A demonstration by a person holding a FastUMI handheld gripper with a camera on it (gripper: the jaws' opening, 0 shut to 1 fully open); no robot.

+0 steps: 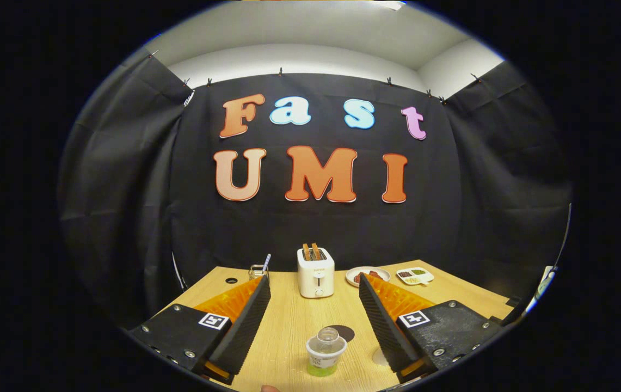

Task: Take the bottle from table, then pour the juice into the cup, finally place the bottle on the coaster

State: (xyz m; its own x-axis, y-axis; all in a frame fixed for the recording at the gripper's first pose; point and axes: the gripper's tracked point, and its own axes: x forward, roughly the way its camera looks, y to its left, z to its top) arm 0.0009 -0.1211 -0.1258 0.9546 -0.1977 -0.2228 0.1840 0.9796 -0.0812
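Wooden table (299, 321) at lower centre: spread gripper (314, 294) is hovering above bottle (325, 351); closing off-centre could be tipping it.

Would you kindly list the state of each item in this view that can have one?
hand-held gripper: open, fingers spread wide, holding nothing.
bottle: upright on the table between the fingers, green juice at its bottom, not gripped.
coaster: flat on the table just beyond the bottle, nothing resting on it.
toaster: upright, two slices sticking up from its slots.
glass: upright, a straw standing in it.
round plate: holds food.
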